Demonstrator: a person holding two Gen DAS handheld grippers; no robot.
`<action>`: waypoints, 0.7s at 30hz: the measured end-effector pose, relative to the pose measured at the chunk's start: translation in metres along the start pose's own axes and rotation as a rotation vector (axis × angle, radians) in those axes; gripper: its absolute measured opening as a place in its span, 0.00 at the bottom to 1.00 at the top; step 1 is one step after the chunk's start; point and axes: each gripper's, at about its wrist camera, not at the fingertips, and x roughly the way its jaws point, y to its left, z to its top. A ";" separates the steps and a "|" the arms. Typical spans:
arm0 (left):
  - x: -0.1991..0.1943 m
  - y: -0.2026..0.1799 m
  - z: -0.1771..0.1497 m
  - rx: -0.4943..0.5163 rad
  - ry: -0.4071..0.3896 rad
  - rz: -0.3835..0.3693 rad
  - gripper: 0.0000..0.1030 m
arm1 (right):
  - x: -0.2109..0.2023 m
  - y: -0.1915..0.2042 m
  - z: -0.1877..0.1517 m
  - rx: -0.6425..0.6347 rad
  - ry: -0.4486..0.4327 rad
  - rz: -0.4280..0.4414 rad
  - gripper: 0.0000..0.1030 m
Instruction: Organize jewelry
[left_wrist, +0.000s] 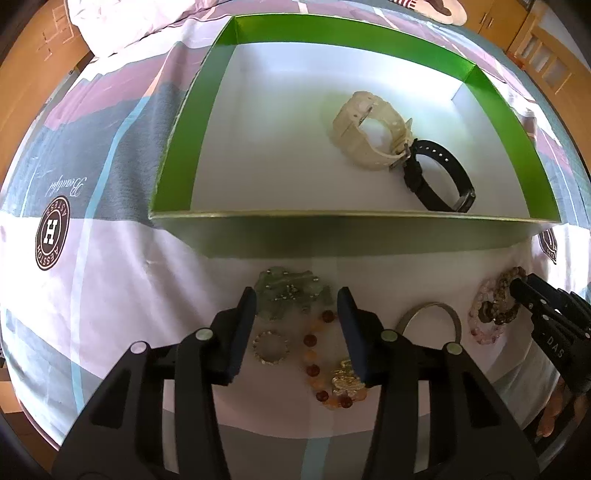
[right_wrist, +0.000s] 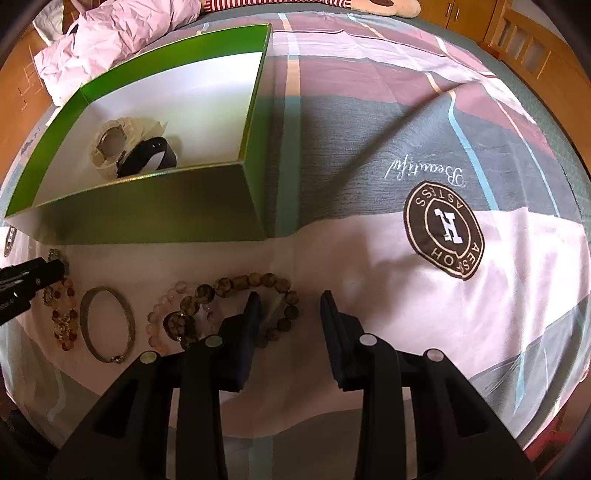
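A bed with a patchwork bedsheet (right_wrist: 424, 155) in pink, grey and maroon carries everything; a round brown logo with the letter H is printed on it. On the sheet stands a large open green box (left_wrist: 177, 147) with a white floor. Inside the box lie two watches, touching each other: a cream watch (left_wrist: 364, 134) and a black watch (left_wrist: 439, 181), the black one nearer to the front wall.

The other jewelry lies on the sheet in a row just in front of the box. The left tongs (left_wrist: 297, 332) are spread wide and hold nothing. Between their two fingers lie a pale green jade-like bracelet (left_wrist: 291, 295), a small silver ring-shaped piece (left_wrist: 271, 347) and an amber bead bracelet (left_wrist: 328, 369) with a gold charm; whether a finger touches any of these I cannot tell. Just to the right lies a plain metal bangle (right_wrist: 107, 325).

The right tongs (right_wrist: 288, 325) are also spread apart and empty. Their left finger is over the loop of a brown bead bracelet (right_wrist: 236, 286), which lies against a pale pink bead bracelet (right_wrist: 162, 314); the right finger is above bare sheet. Contact with the beads I cannot confirm.
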 end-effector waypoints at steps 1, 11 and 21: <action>0.001 -0.002 0.000 0.008 0.000 0.001 0.45 | 0.001 0.000 0.000 -0.005 -0.001 -0.004 0.33; 0.009 -0.018 0.001 0.051 0.000 0.023 0.45 | -0.001 0.000 0.000 0.001 -0.007 -0.001 0.33; 0.006 -0.016 -0.004 0.065 0.001 0.023 0.54 | -0.001 -0.001 0.001 -0.007 -0.005 -0.004 0.33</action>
